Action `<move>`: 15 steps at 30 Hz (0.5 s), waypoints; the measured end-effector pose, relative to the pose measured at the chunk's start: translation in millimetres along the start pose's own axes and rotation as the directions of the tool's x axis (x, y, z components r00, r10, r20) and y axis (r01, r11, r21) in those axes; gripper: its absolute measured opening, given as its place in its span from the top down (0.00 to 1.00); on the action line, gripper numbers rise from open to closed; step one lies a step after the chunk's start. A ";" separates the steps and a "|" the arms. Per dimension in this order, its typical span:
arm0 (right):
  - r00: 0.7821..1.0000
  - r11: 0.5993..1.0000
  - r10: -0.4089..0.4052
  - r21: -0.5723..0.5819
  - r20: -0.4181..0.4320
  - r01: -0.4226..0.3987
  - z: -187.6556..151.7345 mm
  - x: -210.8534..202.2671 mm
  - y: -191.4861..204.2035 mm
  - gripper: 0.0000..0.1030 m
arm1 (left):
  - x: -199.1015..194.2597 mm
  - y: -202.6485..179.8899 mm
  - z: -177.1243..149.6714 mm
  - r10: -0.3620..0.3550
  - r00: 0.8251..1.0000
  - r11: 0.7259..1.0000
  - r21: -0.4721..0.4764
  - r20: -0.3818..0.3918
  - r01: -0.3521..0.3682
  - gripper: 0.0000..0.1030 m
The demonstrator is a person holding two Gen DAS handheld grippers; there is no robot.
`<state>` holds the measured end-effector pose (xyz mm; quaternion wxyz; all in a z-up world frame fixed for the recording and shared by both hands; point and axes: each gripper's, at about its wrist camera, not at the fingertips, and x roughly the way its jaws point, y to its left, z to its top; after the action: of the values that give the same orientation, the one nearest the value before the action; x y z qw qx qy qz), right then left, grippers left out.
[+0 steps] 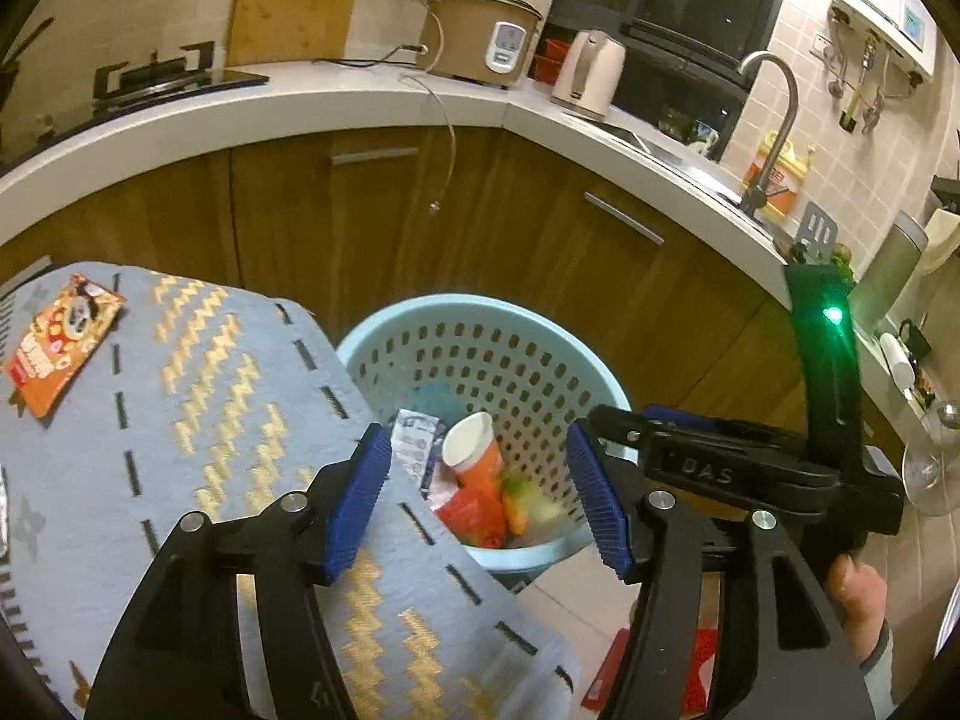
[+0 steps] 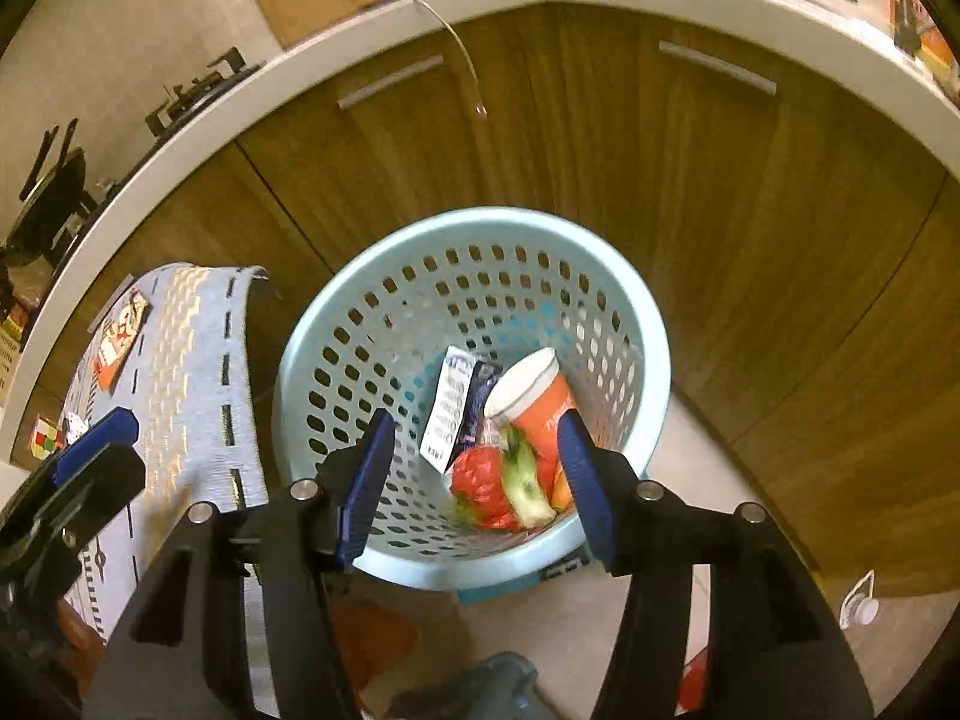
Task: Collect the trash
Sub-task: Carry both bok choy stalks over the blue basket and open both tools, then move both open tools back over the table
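One pale-blue basket [image 2: 336,324], cup [image 2: 540,396], wrappers [image 2: 447,414] inside

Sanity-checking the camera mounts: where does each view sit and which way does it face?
Left wrist: on the left gripper, angled down over the cloth-covered table toward the basket; own open jaws, the right gripper and a hand show.
Right wrist: on the right gripper, steeper down into the basket; own open jaws and the left gripper show.
Shared: basket, orange cup, table, snack packet, cabinets.
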<state>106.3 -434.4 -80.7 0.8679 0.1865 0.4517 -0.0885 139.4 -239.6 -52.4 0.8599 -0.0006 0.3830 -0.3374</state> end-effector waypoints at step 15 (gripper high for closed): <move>0.998 0.993 0.044 -0.115 0.048 -0.039 2.6 -24.0 54.4 0.49 | -51.4 31.4 -6.5 0.057 0.996 0.995 -0.088 0.071 -0.051 0.43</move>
<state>112.0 -386.0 -46.4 0.8899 0.1439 0.4300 -0.0492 128.7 -183.9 -31.3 0.8814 -0.0396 0.3654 -0.2968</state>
